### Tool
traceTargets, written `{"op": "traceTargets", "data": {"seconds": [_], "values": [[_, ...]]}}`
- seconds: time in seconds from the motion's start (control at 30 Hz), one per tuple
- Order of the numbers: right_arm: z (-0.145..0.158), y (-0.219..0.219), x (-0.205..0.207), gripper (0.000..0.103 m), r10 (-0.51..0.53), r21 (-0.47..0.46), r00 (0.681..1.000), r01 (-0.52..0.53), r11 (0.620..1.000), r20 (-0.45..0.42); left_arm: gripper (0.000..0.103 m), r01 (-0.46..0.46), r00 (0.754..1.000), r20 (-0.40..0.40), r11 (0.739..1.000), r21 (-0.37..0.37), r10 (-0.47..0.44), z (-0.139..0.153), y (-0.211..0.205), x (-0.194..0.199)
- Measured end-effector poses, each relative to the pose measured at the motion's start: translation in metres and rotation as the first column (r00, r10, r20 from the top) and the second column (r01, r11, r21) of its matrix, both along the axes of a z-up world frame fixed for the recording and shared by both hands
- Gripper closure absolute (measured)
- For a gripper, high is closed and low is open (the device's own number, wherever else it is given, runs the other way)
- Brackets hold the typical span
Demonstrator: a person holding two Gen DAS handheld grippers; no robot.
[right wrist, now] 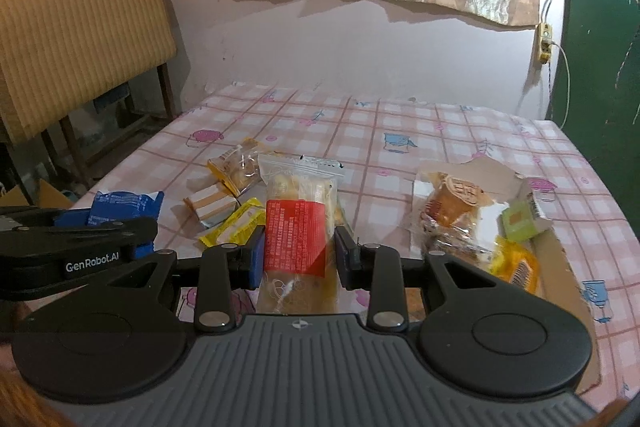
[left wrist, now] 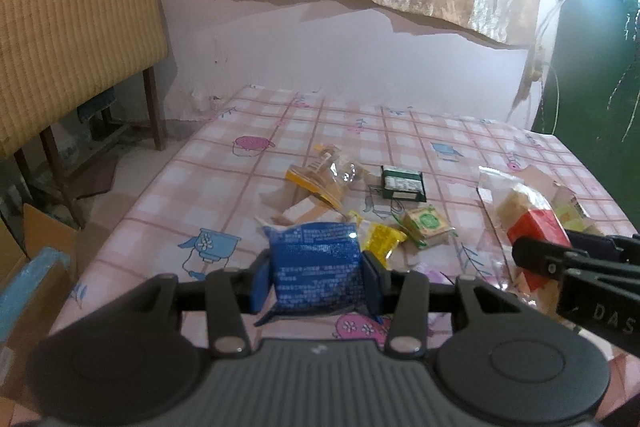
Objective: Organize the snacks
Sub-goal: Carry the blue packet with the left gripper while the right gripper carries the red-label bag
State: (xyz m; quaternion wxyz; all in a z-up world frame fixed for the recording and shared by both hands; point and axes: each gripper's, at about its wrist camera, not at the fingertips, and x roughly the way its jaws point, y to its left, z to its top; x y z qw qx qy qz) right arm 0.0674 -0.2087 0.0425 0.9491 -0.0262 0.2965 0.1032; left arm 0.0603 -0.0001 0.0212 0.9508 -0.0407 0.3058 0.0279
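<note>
both grippers are clamped on stuff, left gripper (left wrist: 316, 281) squeezing the crinkly blue snack packet (left wrist: 314, 263) mid-body, right gripper (right wrist: 299, 257) pinching the soft red-label pastry bag (right wrist: 298, 223), loose snacks at 12 o'clock

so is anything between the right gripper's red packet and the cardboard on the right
Nothing visible blocks it. The right gripper holds the red-label packet above the table, and the cloth toward the cardboard is bare, though snacks already crowd the cardboard.
</note>
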Motion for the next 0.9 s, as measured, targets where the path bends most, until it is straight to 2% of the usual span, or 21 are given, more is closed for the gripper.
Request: {"op": "traceTargets", "data": {"seconds": [0.37, 0.9], "values": [[0.008, -0.007, -0.019, 0.064, -0.003, -0.017, 0.999, 0.004, 1.0, 0.036, 0.058, 0.025, 0.999, 0.024, 1.0, 0.002, -0.025, 0.01, -0.014, -0.021], [0.011, -0.011, -0.03, 0.064, -0.022, -0.015, 0.998, 0.023, 1.0, 0.062, 0.058, 0.046, 0.998, 0.039, 0.999, 0.014, -0.046, 0.016, -0.028, -0.032]]}}
